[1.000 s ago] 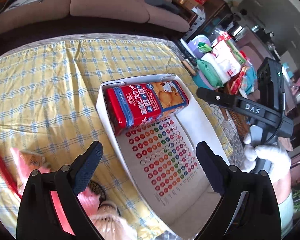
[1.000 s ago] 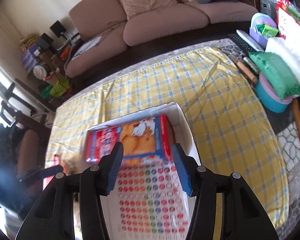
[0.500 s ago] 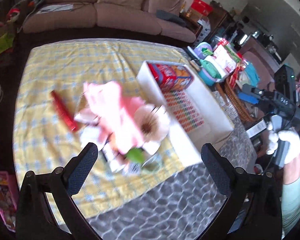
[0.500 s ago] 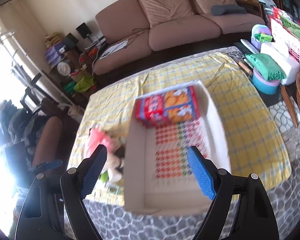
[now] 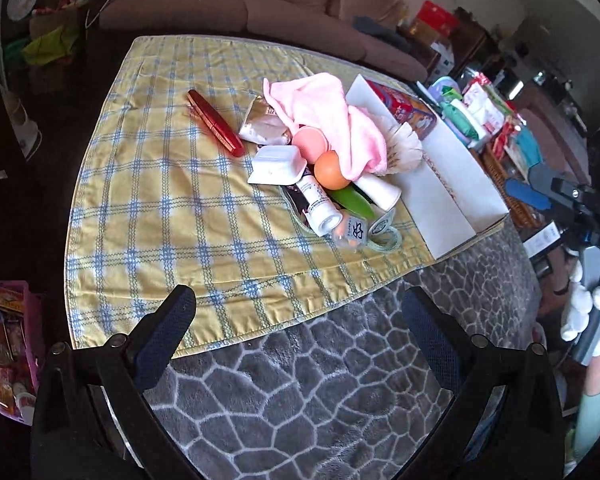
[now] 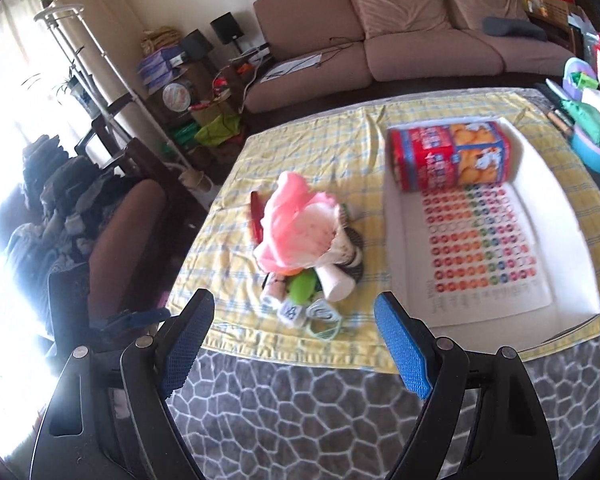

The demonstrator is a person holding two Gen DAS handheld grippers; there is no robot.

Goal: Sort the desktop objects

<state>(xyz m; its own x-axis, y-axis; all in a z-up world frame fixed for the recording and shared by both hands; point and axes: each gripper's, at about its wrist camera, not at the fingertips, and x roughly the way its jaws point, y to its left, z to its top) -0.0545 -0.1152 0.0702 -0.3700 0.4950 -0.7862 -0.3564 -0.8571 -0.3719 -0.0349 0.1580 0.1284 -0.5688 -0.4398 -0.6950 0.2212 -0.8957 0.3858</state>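
- Seeing both my grippers, left gripper (image 5: 300,332) and right gripper (image 6: 294,340), spread wide, holding nothing.
- Cluttered pile (image 6: 304,248) lies ahead of right jaws; biscuit box (image 6: 450,158) in white tray (image 6: 548,200) beyond-right.

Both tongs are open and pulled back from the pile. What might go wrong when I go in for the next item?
The pink cloth drapes over the pile, so grabbing it may drag the orange ball loose, and it looks likely to roll. The white tube lies tight against its neighbours, so the left tongs may pinch two things together.
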